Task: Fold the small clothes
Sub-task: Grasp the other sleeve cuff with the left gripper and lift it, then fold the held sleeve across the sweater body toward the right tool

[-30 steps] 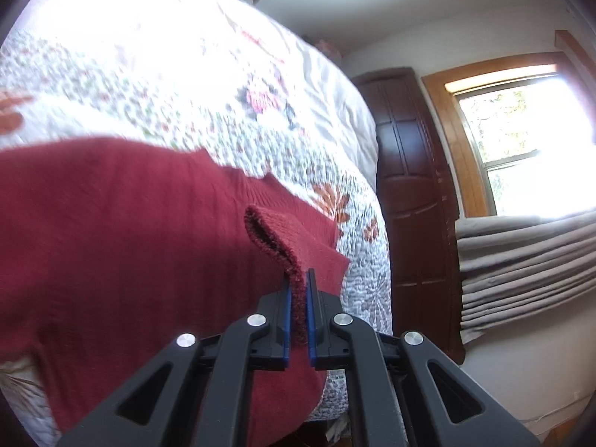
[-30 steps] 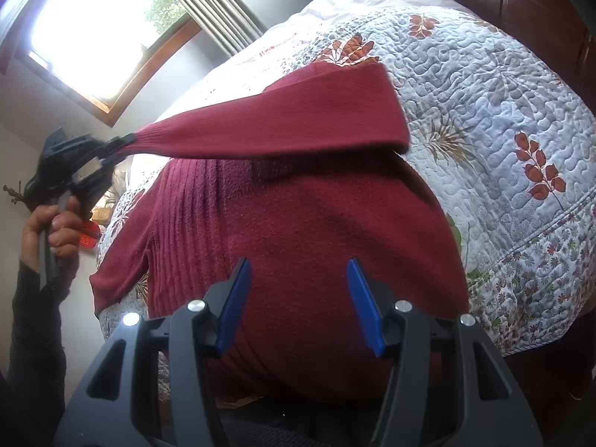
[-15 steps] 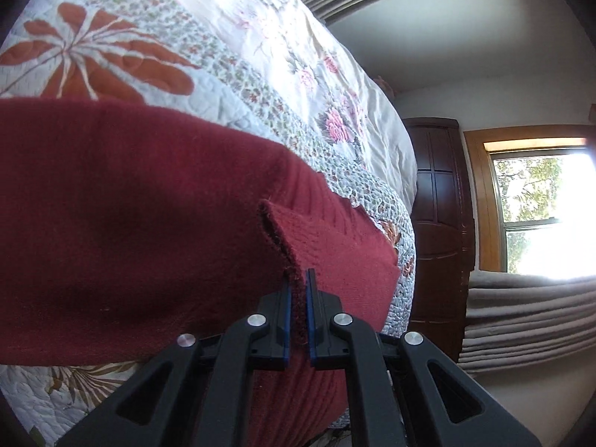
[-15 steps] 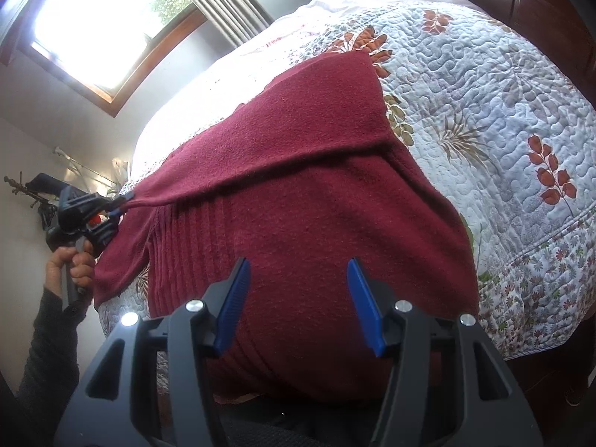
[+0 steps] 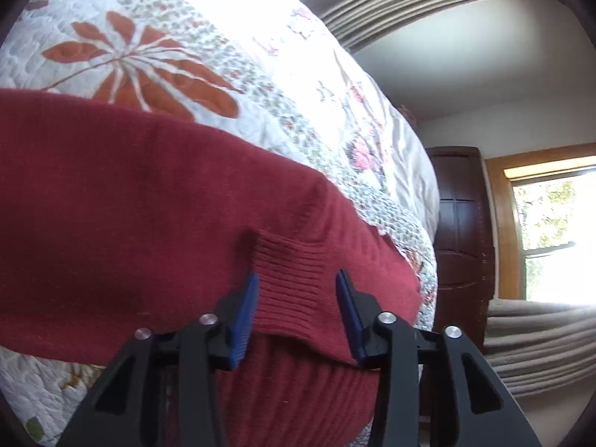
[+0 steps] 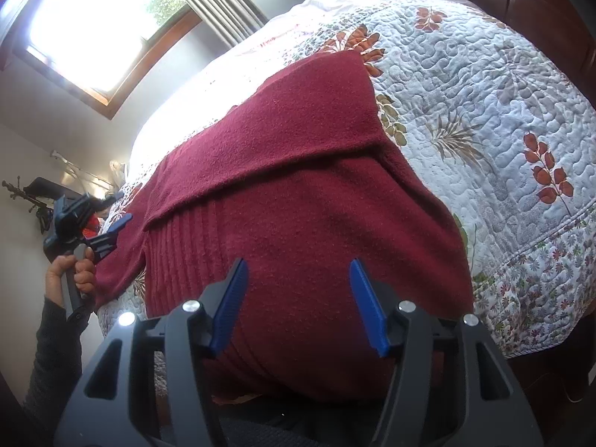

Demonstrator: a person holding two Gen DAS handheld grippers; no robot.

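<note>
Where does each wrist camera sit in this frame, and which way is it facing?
Left wrist: behind the left gripper, low over the bed's edge, facing along the red sweater toward a dark wooden door; jaws open astride the ribbed cuff.
Right wrist: behind the right gripper, at the sweater's hem, facing up the floral quilt toward a window; jaws open; the left gripper and the hand holding it show.
Shared: the sweater, the quilt, the left gripper.
</note>
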